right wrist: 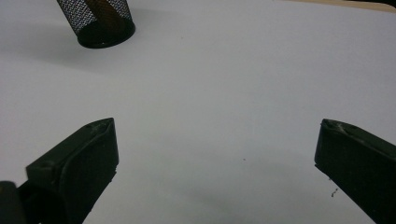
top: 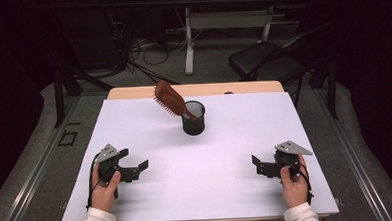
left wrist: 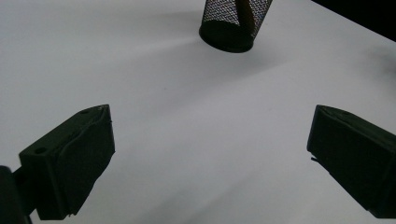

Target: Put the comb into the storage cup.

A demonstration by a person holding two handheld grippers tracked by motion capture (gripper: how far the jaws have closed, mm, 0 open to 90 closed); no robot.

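Note:
A black mesh cup (top: pixel 194 119) stands upright near the middle back of the white table top (top: pixel 207 190). A brown hairbrush (top: pixel 169 97) sits in it handle down, its bristled head leaning out to the upper left. The cup (left wrist: pixel 233 23) shows at the top of the left gripper view and the cup (right wrist: pixel 98 21) at the top left of the right gripper view. My left gripper (top: pixel 135 167) rests at the front left, open and empty. My right gripper (top: pixel 256 165) rests at the front right, also open and empty. Both point inward, well short of the cup.
The white sheet covers a wooden table whose far edge (top: pixel 133 92) shows behind it. On the floor beyond are a black folding chair (top: pixel 264 60), a desk leg (top: pixel 188 41) and loose cables (top: pixel 146 52).

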